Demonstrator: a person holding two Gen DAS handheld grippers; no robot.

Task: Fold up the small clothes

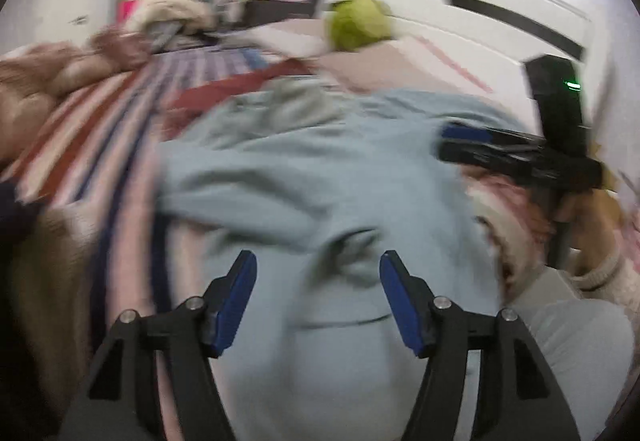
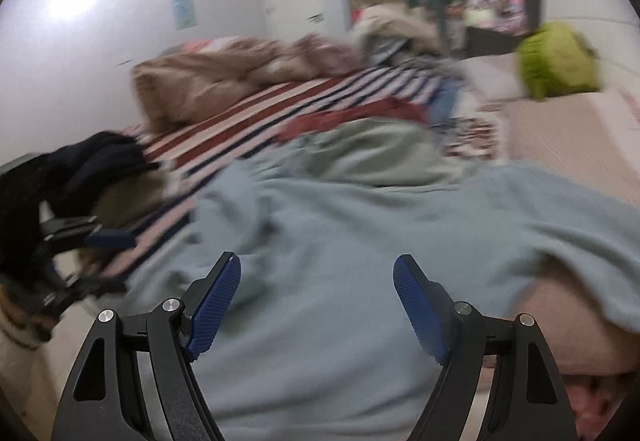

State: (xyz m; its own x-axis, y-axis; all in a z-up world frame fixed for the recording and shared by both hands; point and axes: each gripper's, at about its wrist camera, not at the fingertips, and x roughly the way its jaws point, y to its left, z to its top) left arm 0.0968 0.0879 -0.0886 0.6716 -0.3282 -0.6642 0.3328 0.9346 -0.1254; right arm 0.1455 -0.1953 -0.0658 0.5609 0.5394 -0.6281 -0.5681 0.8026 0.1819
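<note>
Lying rumpled across the near part of the bed, the pale blue garment (image 1: 320, 177) fills the middle of both wrist views and shows no clean fold: its cloth runs in loose ridges, one edge is flipped over near the centre, and a grey-green layer (image 2: 372, 153), perhaps its lining or a second piece, bunches at the far side. By that look the folding is at or near its start; flattening, squaring and every fold seem yet to be done, though blur hides the finer creases.

The left gripper (image 1: 318, 281) hangs just above the blue cloth with its jaws wide apart and nothing between them. The right gripper (image 2: 316, 289) is likewise spread and empty over the same garment, and appears from the side in the left view, low over the cloth's right edge.

Beyond the garment, a dark red piece (image 2: 360, 117) lies on the striped bedspread (image 2: 280, 101), which suggests more clothes waiting. Farther off are a heaped tan blanket (image 2: 208, 73), a lime-green soft thing (image 2: 556, 59) and a white headboard (image 1: 460, 1).
</note>
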